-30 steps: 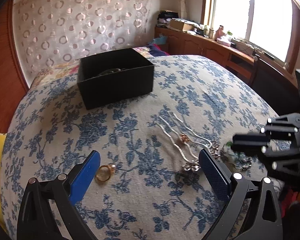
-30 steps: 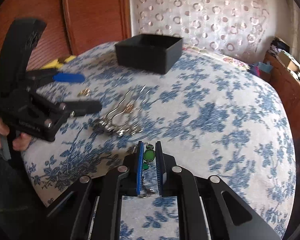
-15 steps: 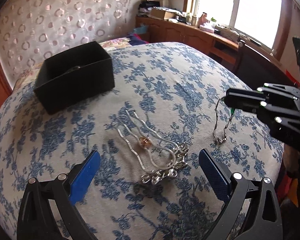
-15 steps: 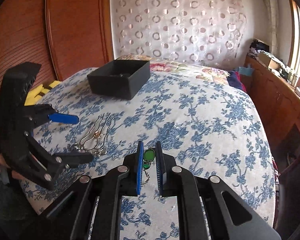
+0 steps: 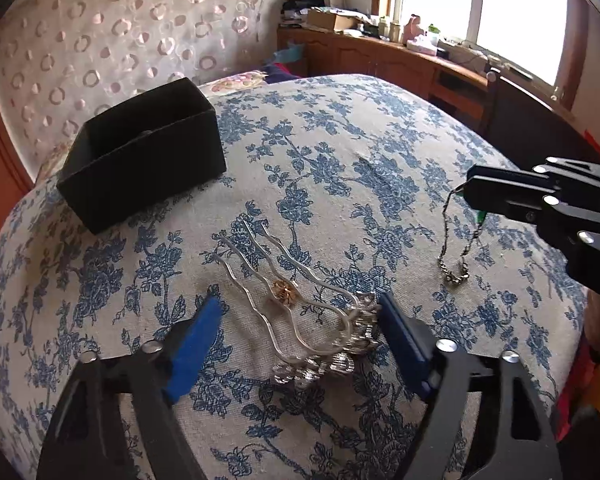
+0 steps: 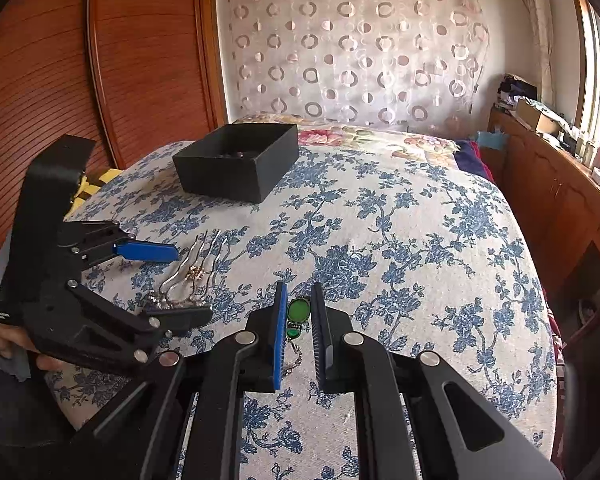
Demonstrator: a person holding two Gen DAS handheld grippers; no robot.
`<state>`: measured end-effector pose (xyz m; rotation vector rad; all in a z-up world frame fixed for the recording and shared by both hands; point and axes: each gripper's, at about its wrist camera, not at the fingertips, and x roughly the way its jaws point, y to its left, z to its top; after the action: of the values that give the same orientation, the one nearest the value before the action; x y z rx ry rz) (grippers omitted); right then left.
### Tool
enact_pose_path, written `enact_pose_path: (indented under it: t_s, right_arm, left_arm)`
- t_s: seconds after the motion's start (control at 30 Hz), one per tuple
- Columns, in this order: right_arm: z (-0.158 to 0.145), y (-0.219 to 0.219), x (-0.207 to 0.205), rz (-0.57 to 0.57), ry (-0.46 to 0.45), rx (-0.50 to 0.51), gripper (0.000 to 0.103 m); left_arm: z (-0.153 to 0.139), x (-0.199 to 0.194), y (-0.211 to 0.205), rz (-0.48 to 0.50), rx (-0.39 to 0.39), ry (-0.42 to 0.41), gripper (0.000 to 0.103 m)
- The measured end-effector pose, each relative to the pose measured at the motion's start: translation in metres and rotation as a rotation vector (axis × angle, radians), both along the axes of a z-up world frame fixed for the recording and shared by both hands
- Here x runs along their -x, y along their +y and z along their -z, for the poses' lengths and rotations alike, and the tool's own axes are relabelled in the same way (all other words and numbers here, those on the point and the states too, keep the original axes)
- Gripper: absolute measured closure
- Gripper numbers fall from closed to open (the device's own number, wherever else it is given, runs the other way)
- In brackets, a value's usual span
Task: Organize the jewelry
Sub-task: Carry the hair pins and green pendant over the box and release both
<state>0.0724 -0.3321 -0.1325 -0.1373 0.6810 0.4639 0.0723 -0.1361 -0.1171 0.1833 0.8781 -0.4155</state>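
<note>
L gripper [image 5: 298, 328] closing round the hairpins [image 5: 300, 312]—centre on the ornate heads, squeeze level; R gripper [image 6: 298, 320] clamped narrow on the green necklace [image 6: 299, 311], keep chain clear.

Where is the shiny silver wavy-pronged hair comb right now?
The silver wavy-pronged hair comb lies on the blue-flowered bedspread, between the closing jaws of the left gripper, nearer the camera than the black box.
</note>
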Motion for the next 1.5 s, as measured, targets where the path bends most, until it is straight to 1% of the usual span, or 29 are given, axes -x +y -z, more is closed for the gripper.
enact_pose_path:
  t_s: [0.1, 0.17, 0.4, 0.73, 0.9, 1.2, 1.5]
  right_arm:
    - [0.0, 0.001, 0.0, -0.001, -0.001, -0.001, 0.09]
    - [-0.001, 0.001, 0.0, -0.001, -0.003, -0.003, 0.09]
    - [-0.004, 0.002, -0.005, -0.002, -0.005, -0.004, 0.09]
    - [-0.012, 0.012, -0.012, -0.018, -0.017, -0.002, 0.09]
    - [-0.022, 0.018, -0.016, -0.037, -0.038, 0.008, 0.09]
    - [-0.044, 0.029, -0.027, -0.064, -0.074, 0.004, 0.09]
    - [-0.061, 0.059, -0.046, -0.124, -0.111, -0.013, 0.09]
  left_arm:
    - [-0.002, 0.004, 0.007, 0.0, 0.012, -0.004, 0.049]
    - [-0.004, 0.006, 0.013, 0.001, 0.036, 0.002, 0.05]
    - [-0.007, 0.012, 0.029, -0.011, 0.095, -0.001, 0.051]
    - [-0.019, 0.017, 0.046, -0.041, 0.131, -0.038, 0.051]
    - [-0.032, 0.016, 0.059, -0.062, 0.152, -0.073, 0.051]
    - [-0.056, 0.013, 0.092, -0.12, 0.164, -0.132, 0.051]
    - [-0.06, 0.0, 0.114, -0.163, 0.148, -0.156, 0.051]
